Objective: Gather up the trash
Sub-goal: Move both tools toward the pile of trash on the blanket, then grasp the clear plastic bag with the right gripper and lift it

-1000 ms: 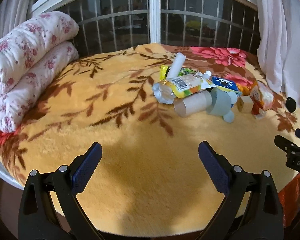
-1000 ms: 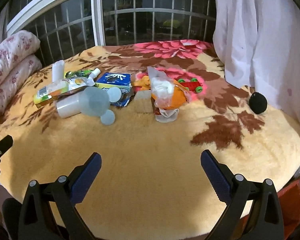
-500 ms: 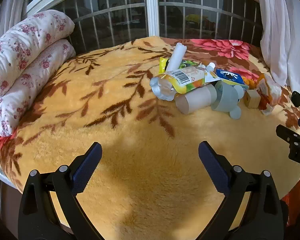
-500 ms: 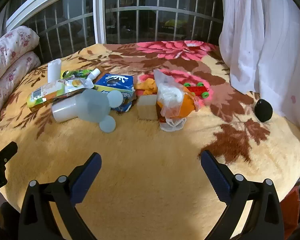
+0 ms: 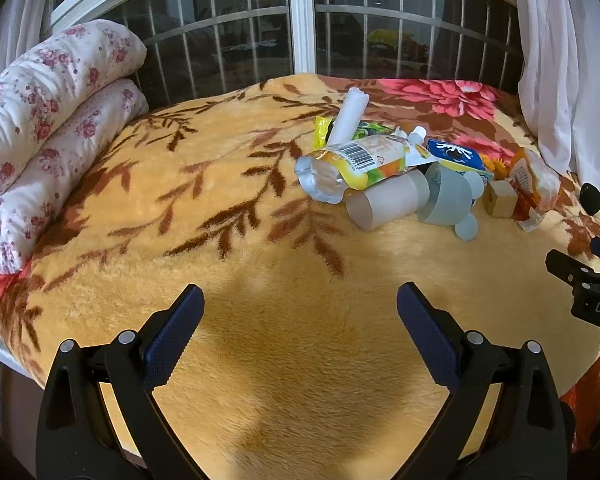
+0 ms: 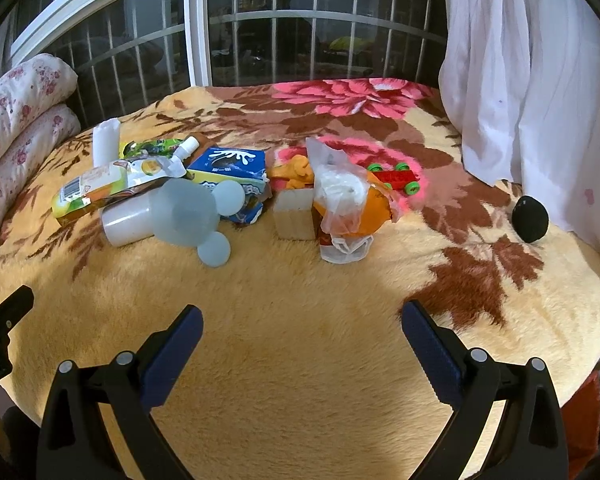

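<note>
Hovering over the bed's blanket, I hold my left tool with its jaws apart and empty; my right tool is spread the same way, gripping nothing. The trash sits piled in the upper middle of both frames: a yellow juice pouch lying on a cardboard tube, a blue carton, and a crumpled plastic bag beside a wooden block.

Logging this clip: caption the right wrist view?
Open right claw above floral blanket, facing trash pile: juice pouch, milk carton, plastic bag.
</note>
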`<move>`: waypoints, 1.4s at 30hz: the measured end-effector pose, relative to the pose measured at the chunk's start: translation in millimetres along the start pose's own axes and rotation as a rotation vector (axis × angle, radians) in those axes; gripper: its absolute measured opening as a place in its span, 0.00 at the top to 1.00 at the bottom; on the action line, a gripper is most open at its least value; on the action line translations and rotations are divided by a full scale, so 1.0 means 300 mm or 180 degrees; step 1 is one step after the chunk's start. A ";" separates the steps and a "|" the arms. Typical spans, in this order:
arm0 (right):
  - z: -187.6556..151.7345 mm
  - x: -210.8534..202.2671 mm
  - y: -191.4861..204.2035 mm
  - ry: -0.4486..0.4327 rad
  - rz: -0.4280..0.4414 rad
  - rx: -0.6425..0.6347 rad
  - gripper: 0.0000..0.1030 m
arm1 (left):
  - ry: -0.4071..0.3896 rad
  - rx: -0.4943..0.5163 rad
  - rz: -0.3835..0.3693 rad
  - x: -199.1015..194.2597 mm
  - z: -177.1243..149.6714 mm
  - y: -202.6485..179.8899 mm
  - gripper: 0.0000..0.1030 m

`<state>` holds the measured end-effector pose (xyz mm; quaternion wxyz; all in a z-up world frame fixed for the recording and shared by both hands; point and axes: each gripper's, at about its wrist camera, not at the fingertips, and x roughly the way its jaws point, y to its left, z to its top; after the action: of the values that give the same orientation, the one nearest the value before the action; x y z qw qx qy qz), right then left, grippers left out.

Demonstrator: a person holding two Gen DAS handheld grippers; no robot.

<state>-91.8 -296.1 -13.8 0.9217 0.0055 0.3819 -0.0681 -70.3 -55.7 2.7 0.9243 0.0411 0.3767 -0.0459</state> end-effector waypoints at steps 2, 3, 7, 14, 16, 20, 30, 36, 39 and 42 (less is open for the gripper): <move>0.000 0.002 0.001 0.0004 -0.0005 -0.0002 0.05 | -0.0001 -0.0001 -0.0002 0.000 -0.003 0.004 0.08; 0.001 0.003 0.001 0.0004 -0.0003 -0.0002 0.05 | 0.0003 -0.0007 0.0000 0.001 -0.003 0.004 0.08; 0.000 0.005 0.001 0.0003 0.0003 0.0000 0.05 | -0.0008 -0.0010 0.0005 0.003 -0.009 0.011 0.08; 0.005 0.010 0.007 0.0003 -0.0005 -0.0026 0.05 | -0.0007 -0.0011 0.0003 0.004 -0.009 0.012 0.08; 0.010 0.014 0.008 0.0005 -0.0012 -0.0034 0.05 | -0.0005 -0.0012 0.0005 0.005 -0.010 0.014 0.08; 0.019 0.017 0.010 0.0001 -0.0003 -0.0026 0.05 | -0.0013 -0.0011 -0.0005 0.006 -0.010 0.016 0.08; 0.040 0.031 0.001 -0.0005 -0.0017 -0.0032 0.05 | -0.0004 -0.0012 -0.0009 0.010 -0.009 0.018 0.08; 0.098 0.056 -0.038 -0.0141 0.0060 -0.0071 0.05 | 0.0004 -0.0014 0.0005 0.027 -0.008 0.020 0.08; 0.140 0.088 -0.078 -0.0211 0.0172 -0.0094 0.05 | 0.0036 -0.0051 -0.0028 0.043 -0.005 0.028 0.08; 0.171 0.139 -0.103 -0.0188 0.0232 -0.0199 0.05 | 0.0043 -0.0053 -0.0037 0.057 -0.005 0.032 0.08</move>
<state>-30.4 -334.9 -5.5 0.9341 -0.0114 0.3561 -0.0227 -58.0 -46.9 -9.8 0.9217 0.0315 0.3835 -0.0478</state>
